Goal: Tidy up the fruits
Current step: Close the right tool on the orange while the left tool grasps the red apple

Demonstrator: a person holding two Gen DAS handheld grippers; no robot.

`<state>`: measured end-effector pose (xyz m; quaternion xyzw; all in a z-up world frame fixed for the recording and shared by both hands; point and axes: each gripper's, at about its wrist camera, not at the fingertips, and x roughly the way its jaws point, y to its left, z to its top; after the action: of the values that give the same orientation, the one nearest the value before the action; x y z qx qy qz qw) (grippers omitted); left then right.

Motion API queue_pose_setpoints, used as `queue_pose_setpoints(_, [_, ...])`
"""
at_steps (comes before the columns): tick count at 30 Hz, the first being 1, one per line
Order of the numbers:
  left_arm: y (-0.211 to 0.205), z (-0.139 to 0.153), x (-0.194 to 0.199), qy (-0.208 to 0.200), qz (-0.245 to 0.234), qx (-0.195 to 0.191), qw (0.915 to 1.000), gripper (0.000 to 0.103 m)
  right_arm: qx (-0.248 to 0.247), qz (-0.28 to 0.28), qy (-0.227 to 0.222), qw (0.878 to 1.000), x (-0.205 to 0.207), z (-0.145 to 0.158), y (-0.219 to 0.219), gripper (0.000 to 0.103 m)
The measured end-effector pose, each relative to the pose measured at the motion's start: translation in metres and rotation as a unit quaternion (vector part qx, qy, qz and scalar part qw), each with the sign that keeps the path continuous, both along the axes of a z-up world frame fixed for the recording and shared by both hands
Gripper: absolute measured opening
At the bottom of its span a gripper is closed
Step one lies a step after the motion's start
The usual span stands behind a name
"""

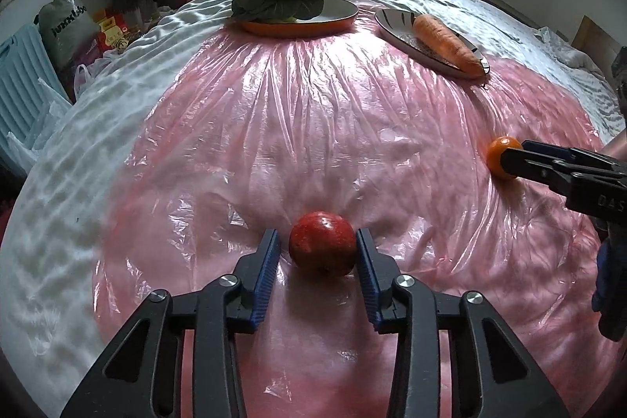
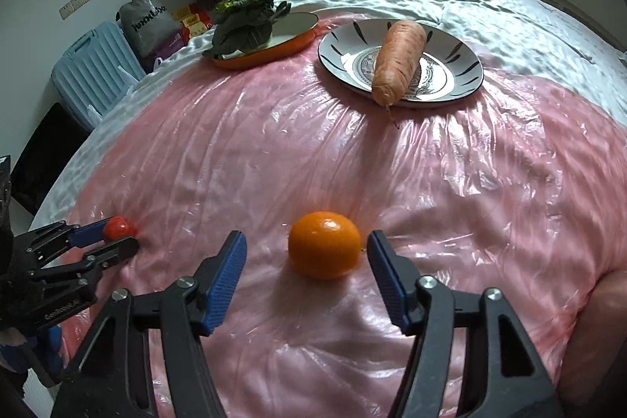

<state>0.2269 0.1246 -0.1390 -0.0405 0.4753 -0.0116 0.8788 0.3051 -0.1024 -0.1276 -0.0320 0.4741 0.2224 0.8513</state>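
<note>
Fruits number two: one red apple (image 1: 322,248) sits between the spread left gripper (image 1: 318,253) fingers, one orange (image 2: 324,245) between the spread right gripper (image 2: 307,263) fingers, both near the pink plastic sheet's (image 2: 470,183) front edge. Toward its far edge stand two plates, one orange-rimmed plate (image 2: 292,44) with one leafy green (image 2: 243,24), one patterned plate (image 2: 450,73) with one carrot (image 2: 397,59).

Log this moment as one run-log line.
left tongs: open around apple | right tongs: open around orange | both fruits on sheet

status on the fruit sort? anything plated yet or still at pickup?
Done: no fruit plated; the carrot lies on the patterned plate, the greens on the orange dish. In hand: left gripper straddles the red fruit, right gripper straddles the orange, neither clamped. Left: grasp and place both.
</note>
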Motion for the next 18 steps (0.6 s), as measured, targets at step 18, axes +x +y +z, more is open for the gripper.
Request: queue_pose_setpoints(18, [0.005, -0.003, 0.002, 0.002, -0.002, -0.012, 0.9999, 0.028, -0.052, 0.016, 0.017, 0.998, 0.021, -0.024, 0.013, 0.08])
